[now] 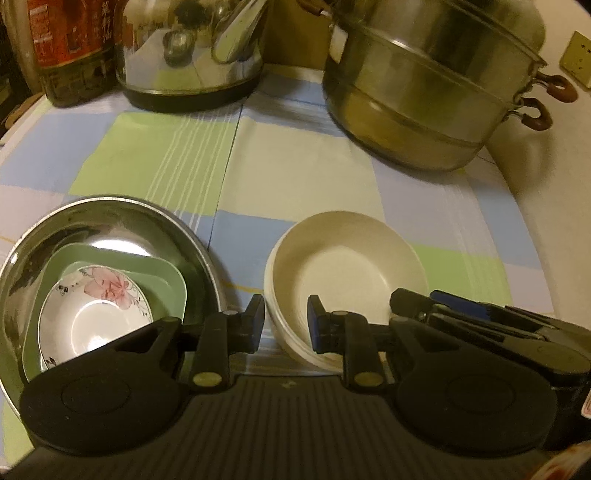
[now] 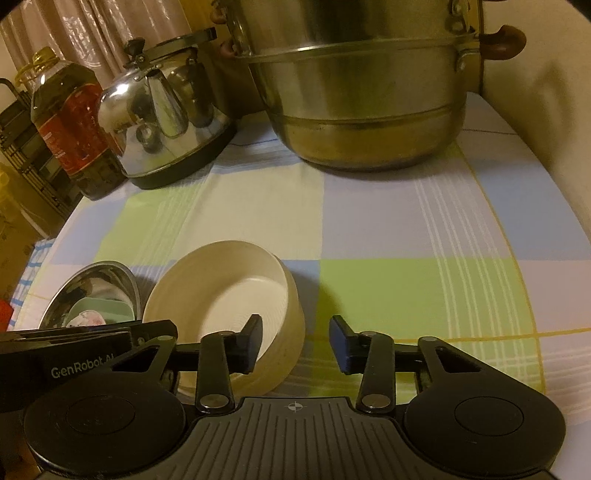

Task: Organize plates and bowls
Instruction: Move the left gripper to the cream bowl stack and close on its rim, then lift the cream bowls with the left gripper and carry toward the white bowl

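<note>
My work surface is a table under a checked cloth point(image 1: 229, 173) in pale blue, green and cream, smooth and crossed by thin white stripes. Pleated curtains point(image 2: 92, 33) hang behind the table's left end; a plain cream wall point(image 2: 546, 110) closes the right.

Along the back, from the left: a clear plastic oil bottle point(image 2: 70, 125) with a red label, a polished steel kettle point(image 2: 166, 122) on a black base, and a tiered steel steamer pot point(image 2: 365, 96) with brown loop handles.

At front left lies a wide, shiny steel basin point(image 1: 122, 221). Inside it sits a rounded-square green dish point(image 1: 162, 273), and in that a white porcelain bowl point(image 1: 96, 314) with a pink flower print.

Just right of the basin stands a stack of cream bowls point(image 1: 343, 266), matte and round. My left gripper point(image 1: 286, 328) is released, its jaws straddling the stack's left rim without clamping it. My right gripper point(image 2: 295, 343) is likewise released, spread over the stack's right wall, one finger inside the bowl.
</note>
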### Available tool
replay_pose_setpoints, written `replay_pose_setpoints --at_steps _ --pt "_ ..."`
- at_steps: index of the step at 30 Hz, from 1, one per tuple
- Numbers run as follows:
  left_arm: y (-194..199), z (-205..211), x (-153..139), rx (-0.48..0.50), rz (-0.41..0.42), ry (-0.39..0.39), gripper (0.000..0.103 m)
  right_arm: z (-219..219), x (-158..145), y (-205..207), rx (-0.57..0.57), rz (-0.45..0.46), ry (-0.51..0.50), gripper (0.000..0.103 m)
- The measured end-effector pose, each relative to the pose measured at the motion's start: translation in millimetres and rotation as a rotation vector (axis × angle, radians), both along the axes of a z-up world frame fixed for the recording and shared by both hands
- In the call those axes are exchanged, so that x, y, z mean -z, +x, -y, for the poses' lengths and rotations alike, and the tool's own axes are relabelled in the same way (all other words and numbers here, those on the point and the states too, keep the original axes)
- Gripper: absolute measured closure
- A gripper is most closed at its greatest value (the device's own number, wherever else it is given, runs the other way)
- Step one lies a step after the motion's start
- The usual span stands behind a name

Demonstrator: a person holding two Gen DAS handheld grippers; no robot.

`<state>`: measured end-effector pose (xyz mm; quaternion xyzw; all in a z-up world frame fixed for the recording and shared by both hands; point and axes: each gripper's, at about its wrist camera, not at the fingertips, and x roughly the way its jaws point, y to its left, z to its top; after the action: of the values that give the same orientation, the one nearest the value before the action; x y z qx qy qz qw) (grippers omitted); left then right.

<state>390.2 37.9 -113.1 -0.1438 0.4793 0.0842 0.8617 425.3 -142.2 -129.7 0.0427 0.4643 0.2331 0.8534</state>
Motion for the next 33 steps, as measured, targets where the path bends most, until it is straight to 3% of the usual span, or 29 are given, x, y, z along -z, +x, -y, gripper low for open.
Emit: replay_pose_setpoints --at_steps 8,23,33 --pt "3.0 -1.6 6.3 0.012 -0.007 0.009 0.088 -6.0 2.9 1.1 -0.013 -0.002 0.010 0.084" --pt "-17.4 8.8 -6.9 0.032 0.030 0.015 0.089 3.2 -8.5 -17.7 0.001 0.005 0.005 0.085" --pt "-52.6 30.2 -29.0 0.053 0.074 0.010 0.089 29.4 -32.0 -54.5 0.016 0.023 0.020 0.085"
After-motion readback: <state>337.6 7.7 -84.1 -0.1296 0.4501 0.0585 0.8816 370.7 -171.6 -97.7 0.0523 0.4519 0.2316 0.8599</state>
